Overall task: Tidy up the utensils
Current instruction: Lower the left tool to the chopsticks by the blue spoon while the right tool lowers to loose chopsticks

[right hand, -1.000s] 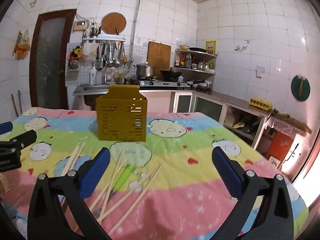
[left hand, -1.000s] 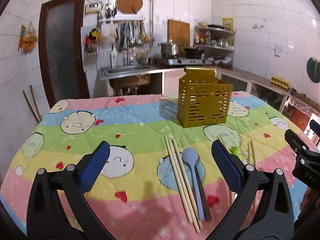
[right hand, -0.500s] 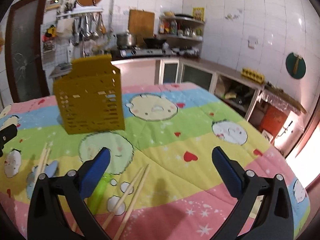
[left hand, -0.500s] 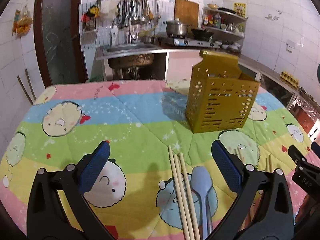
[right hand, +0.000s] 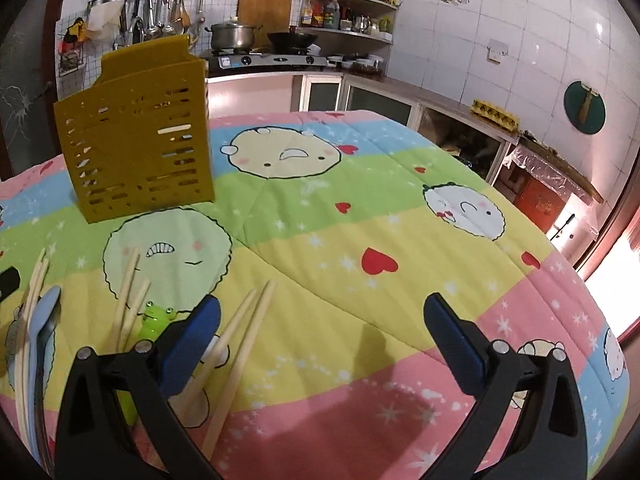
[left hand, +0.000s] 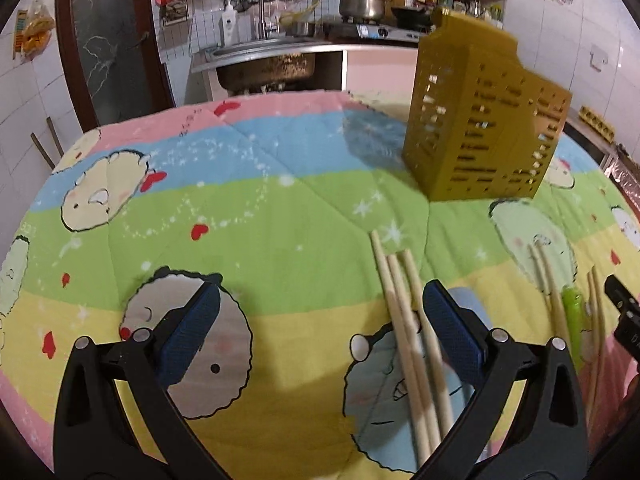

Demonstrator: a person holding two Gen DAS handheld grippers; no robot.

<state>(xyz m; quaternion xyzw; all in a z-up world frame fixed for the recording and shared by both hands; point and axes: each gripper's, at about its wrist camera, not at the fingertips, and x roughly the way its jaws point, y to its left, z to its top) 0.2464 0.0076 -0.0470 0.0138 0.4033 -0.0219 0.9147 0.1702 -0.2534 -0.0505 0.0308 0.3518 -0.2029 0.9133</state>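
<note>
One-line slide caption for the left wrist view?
Open left gripper above three wooden chopsticks on a cartoon tablecloth, yellow slotted utensil holder beyond.

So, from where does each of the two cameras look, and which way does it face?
Left wrist: on the left tongs, facing down over the quilt at three chopsticks; both open fingers show.
Right wrist: on the right tongs, facing the quilt's right part and kitchen counter; both open fingers show.
Shared: the yellow basket, blue spoon, green frog utensil.
</note>
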